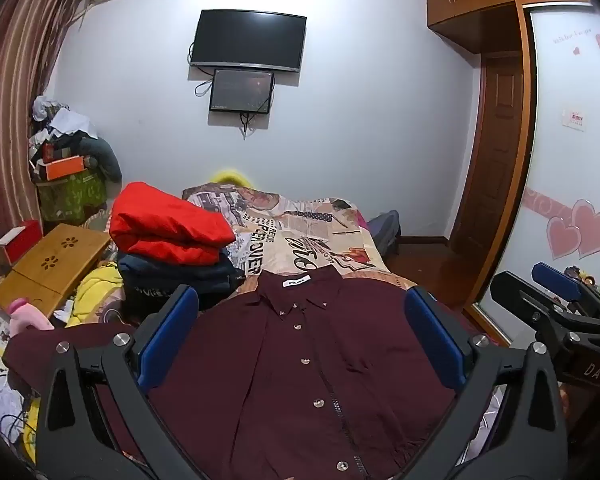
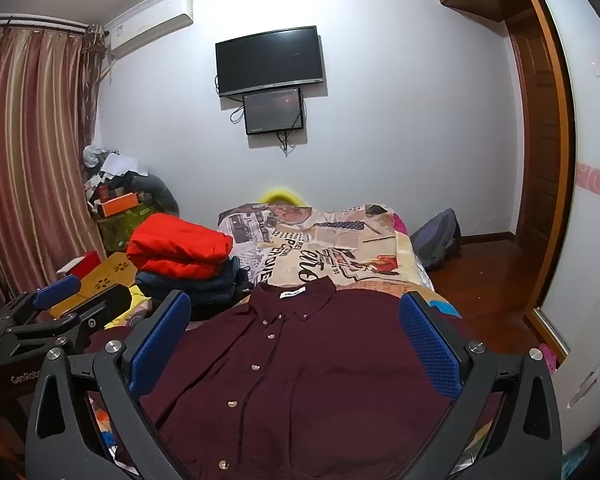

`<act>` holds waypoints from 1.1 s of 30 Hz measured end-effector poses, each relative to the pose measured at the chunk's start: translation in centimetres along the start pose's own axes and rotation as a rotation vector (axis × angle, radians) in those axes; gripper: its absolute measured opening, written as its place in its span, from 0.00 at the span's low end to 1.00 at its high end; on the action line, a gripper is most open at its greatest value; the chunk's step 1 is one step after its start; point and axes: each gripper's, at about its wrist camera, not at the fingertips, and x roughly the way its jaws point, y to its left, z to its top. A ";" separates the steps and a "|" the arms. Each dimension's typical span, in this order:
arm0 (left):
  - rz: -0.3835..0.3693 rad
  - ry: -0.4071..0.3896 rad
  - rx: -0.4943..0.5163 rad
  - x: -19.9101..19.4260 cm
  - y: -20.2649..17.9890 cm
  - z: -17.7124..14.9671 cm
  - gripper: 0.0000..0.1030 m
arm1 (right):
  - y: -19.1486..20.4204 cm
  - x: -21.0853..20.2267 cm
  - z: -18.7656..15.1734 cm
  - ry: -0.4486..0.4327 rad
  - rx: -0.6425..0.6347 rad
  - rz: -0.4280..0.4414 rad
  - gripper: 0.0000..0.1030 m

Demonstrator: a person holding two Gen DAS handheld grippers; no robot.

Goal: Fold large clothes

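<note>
— How do the jaws stand?

— Both pairs are spread wide and hold nothing. The left gripper (image 1: pixel 300 328) has its blue pads (image 1: pixel 168 332) far apart, with the maroon shirt (image 1: pixel 300 360) showing in the gap between them. The right gripper (image 2: pixel 296 332) is the same: its fingers (image 2: pixel 430 344) flank the shirt's front without pinching any cloth.

— And the pose of the two tools?

— Both sit low over the near end of the bed (image 1: pixel 320 236) and point forward along it toward the far wall. They are side by side. In the left wrist view the right gripper (image 1: pixel 560 304) appears at the right edge, angled a little inward; in the right wrist view the left gripper (image 2: pixel 64 304) shows at the left edge, beside the wooden lap table (image 2: pixel 108 276). Whether either one touches the fabric cannot be told.

— Where is the shirt?

— It lies face up on the patterned bedspread, buttoned, collar (image 2: pixel 292 292) pointing away from the cameras, the button row (image 2: pixel 256 366) running down toward them. A sleeve (image 1: pixel 68 344) stretches out to the left. Its hem is hidden under the gripper bodies.

— Anything else on the bed?

— A stack of folded clothes (image 1: pixel 172 236) sits to the left of the collar, red on top and dark blue below.
</note>
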 end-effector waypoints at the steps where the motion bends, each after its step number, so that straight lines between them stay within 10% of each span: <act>1: 0.002 0.000 0.002 0.0 0.0 0.0 1.00 | 0.0 0.0 0.0 -0.003 -0.002 -0.002 1.00; 33: 0.006 0.022 -0.007 0.8 0.7 -0.8 1.00 | 0.3 1.0 -0.5 0.026 -0.002 -0.006 1.00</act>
